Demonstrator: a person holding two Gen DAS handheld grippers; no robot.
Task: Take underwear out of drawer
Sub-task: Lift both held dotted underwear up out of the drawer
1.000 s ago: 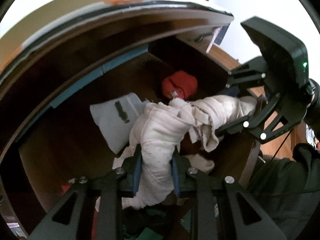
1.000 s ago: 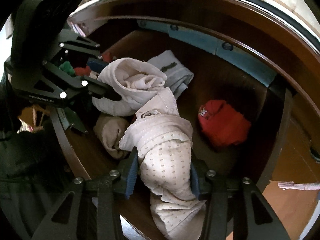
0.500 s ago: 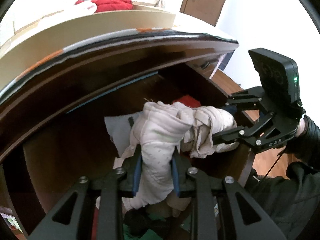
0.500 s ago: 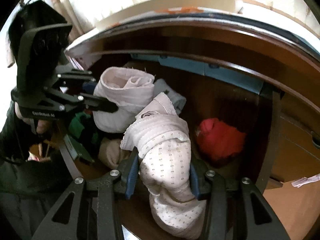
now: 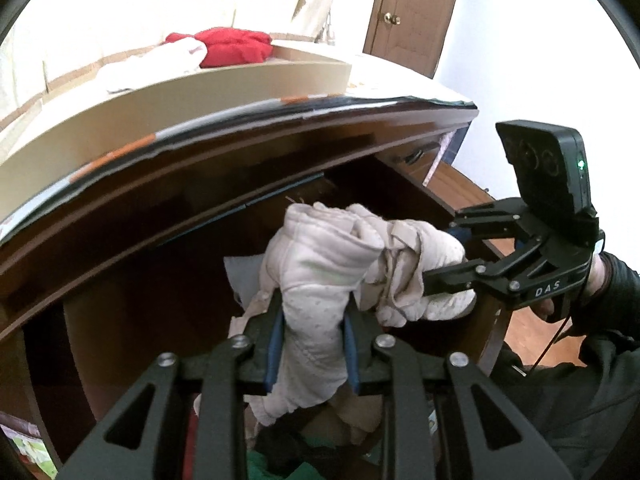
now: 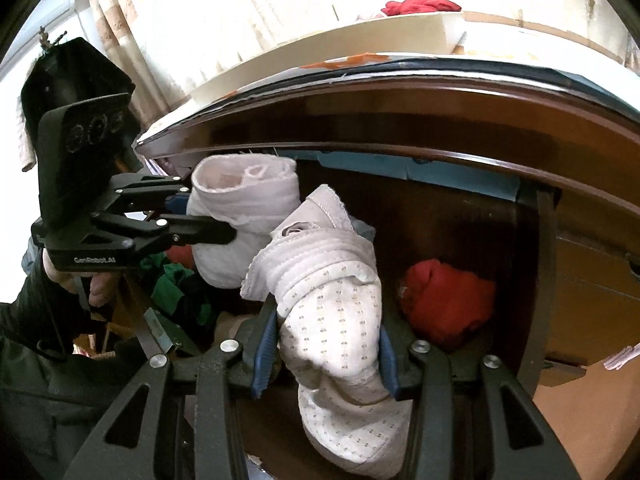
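The left gripper point(image 5: 313, 340) tilts down over the open drawer point(image 5: 168, 280), its fingers pinching pale dotted underwear point(image 5: 316, 280). At three o'clock the right gripper point(image 5: 436, 280) points in, tilted down too, pinching the other end. A red cloth point(image 6: 444, 300) lies in the drawer at three o'clock.

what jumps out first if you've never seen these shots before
Both claws grip one pale dotted underwear garment, stretched between them above the open dark wooden drawer: the left claw clamps one bunched end, the right claw the other. A red bundle lies in the drawer, right of the garment.
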